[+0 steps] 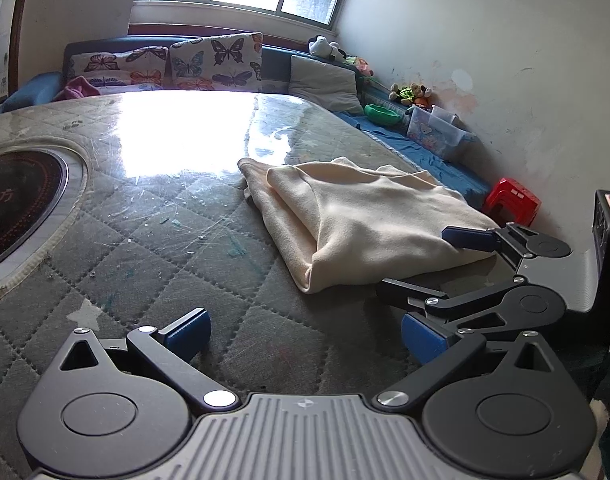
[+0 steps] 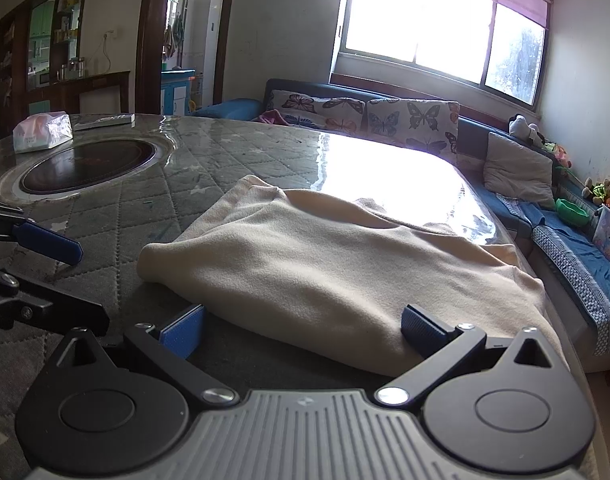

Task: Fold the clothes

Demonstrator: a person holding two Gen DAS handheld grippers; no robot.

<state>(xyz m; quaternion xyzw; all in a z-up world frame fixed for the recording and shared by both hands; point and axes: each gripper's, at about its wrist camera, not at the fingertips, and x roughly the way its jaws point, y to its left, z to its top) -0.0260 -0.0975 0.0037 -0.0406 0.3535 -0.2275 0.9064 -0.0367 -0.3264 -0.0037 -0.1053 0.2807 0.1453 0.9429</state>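
A cream garment [image 1: 369, 216] lies folded into a thick rectangle on the quilted table top [image 1: 153, 240]. My left gripper [image 1: 305, 334] stands open over bare table, just short of the garment's near left corner, with nothing between its fingers. My right gripper [image 1: 415, 260] shows at the garment's right edge, open. In the right wrist view the garment [image 2: 325, 256] fills the middle. My right gripper [image 2: 303, 328] is open, and the garment's near edge lies between its blue pads. My left gripper [image 2: 93, 286] shows at the left, open, beside the garment's corner.
A round dark hotplate [image 2: 89, 164] is set into the table, with a tissue pack [image 2: 43, 132] behind it. A sofa with butterfly cushions [image 2: 369, 116] runs along the far side. A red stool [image 1: 513, 200] and a black box [image 1: 609, 224] stand at the right.
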